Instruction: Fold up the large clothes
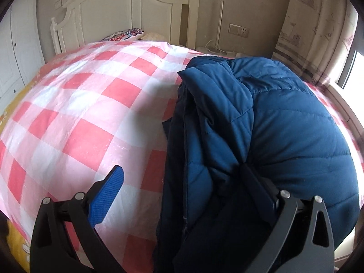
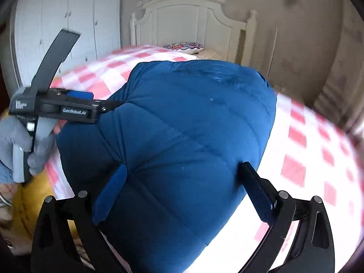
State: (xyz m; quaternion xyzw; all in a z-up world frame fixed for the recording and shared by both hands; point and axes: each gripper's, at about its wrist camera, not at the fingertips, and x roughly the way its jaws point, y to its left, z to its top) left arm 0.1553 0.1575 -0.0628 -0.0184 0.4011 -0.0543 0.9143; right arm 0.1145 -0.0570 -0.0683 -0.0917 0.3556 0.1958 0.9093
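Note:
A blue quilted padded jacket (image 1: 284,118) lies folded in a thick bundle on the bed's pink-and-white checked cover (image 1: 91,104). In the left wrist view my left gripper (image 1: 182,179) is open, its right finger tucked into the jacket's near folds and its left finger (image 1: 107,200) over the bare cover. In the right wrist view the jacket (image 2: 186,122) fills the middle. My right gripper (image 2: 182,175) is open, one finger on each side of the jacket's near end. The left gripper (image 2: 109,107) shows there at the jacket's left edge, held by a grey-gloved hand (image 2: 13,141).
A white headboard (image 1: 127,11) and a patterned pillow (image 1: 124,34) stand at the bed's far end. A white wardrobe (image 2: 63,22) is to the left. A curtain and window (image 1: 329,45) are to the right. A yellow sheet (image 1: 16,248) shows at the near left bed edge.

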